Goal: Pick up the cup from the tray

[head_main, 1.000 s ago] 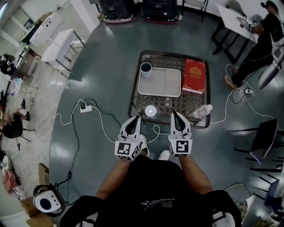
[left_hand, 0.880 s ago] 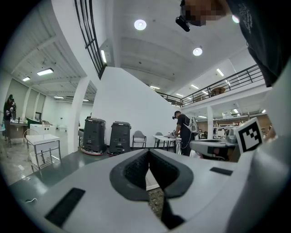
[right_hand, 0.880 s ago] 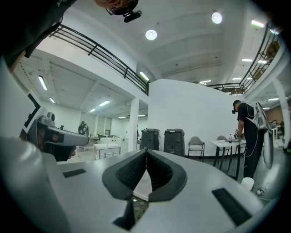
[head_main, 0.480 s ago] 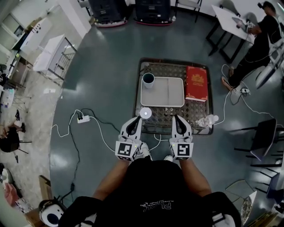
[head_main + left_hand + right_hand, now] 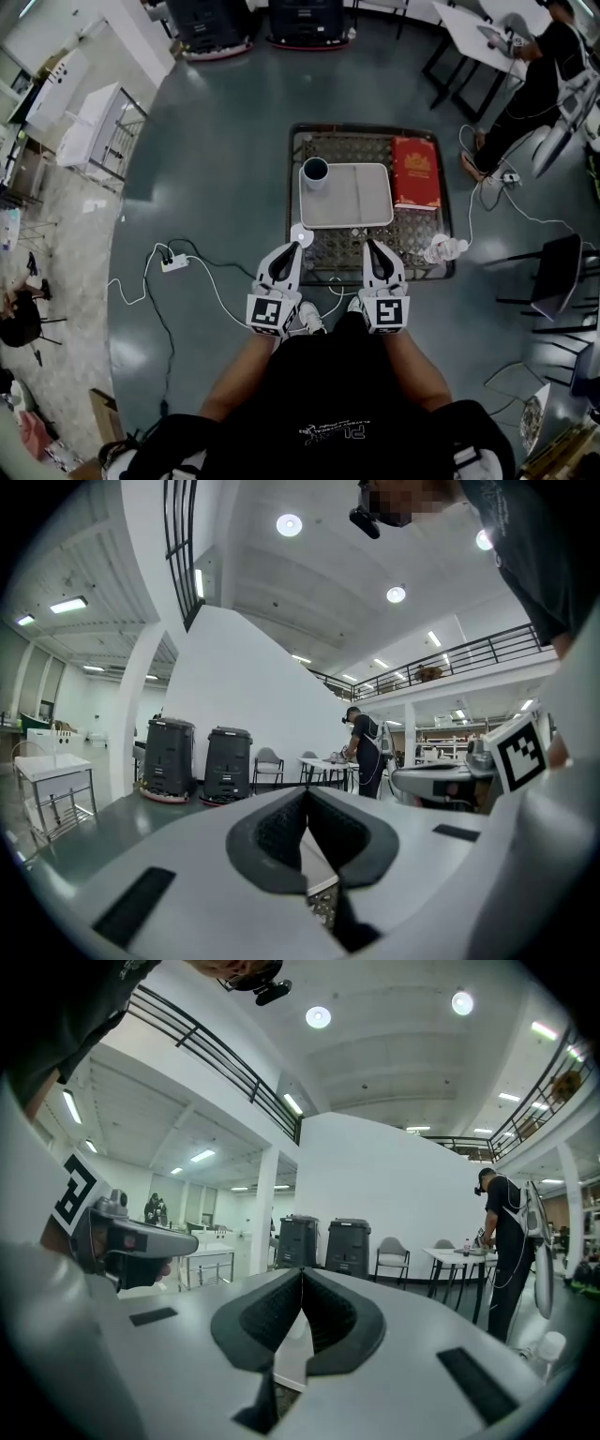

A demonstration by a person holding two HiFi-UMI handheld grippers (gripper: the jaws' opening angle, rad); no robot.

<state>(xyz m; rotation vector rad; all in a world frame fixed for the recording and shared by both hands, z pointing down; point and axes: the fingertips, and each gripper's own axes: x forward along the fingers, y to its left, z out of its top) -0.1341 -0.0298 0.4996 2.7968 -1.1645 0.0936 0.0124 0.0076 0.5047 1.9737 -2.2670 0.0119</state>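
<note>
One cup [image 5: 315,172], one tray [image 5: 356,199]

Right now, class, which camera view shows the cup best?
The head view: the cup stands whole and unobstructed at the tray's far left corner. Both gripper views show no cup; their own closed jaws fill the foreground.

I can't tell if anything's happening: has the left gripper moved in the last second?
Yes. The left gripper has gone forward over the low table, its tip now closer to the white round object.
</note>
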